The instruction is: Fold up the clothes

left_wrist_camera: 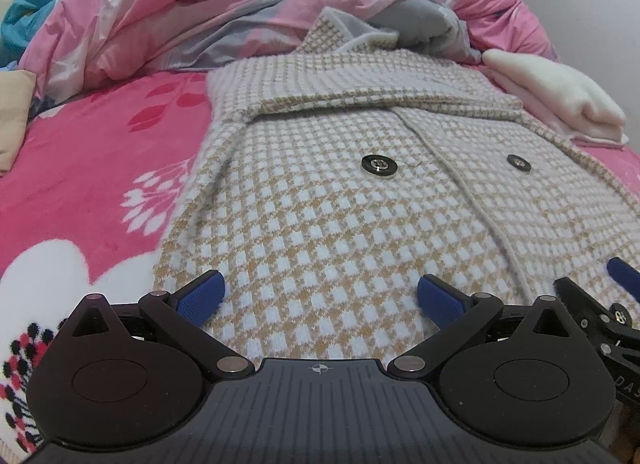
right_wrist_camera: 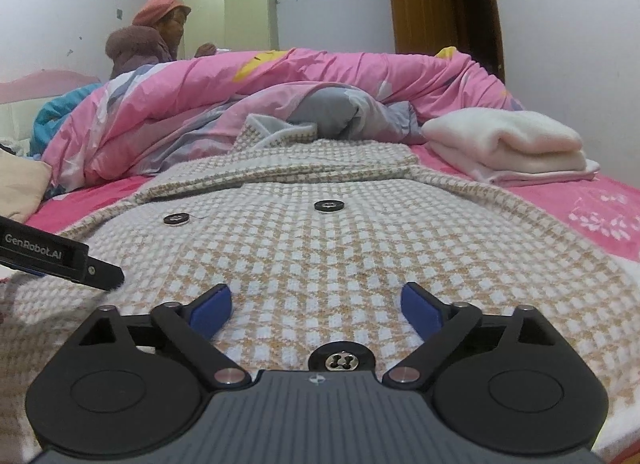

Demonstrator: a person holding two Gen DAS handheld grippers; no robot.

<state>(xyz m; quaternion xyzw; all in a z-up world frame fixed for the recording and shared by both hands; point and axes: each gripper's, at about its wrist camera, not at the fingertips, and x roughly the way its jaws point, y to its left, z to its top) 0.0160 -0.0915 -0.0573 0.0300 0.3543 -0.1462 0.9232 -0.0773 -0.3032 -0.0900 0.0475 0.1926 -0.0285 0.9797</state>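
1. The checked coat (left_wrist_camera: pixel 320 200) is lying flat on the pink bedsheet (left_wrist_camera: pixel 80 168), spreading out ahead of both claws and running away from them toward the heaped quilt (left_wrist_camera: pixel 168 16).
2. Its knit is showing a tan-and-white houndstooth check, large and bold near the claws, finer on the folded band lying across its far end.
3. A pale edging cord is running diagonally down the coat's front, ahead and to the right of the left gripper (left_wrist_camera: pixel 320 298).
4. Two black buttons are sitting ahead of that claw, one (left_wrist_camera: pixel 379 165) just left of the cord, the other (left_wrist_camera: pixel 519 163) right of it.
5. The left gripper is hovering low at the near hem, blue pads spread wide, nothing between them.
6. The right gripper (right_wrist_camera: pixel 316 310) is doing the same, fingers gaping apart over the weave, with a third button (right_wrist_camera: pixel 341 360) lying just in front of its body.
7. Ahead and to the right of the right claw, a folded white blanket (right_wrist_camera: pixel 508 144) is resting beside the coat's far corner.
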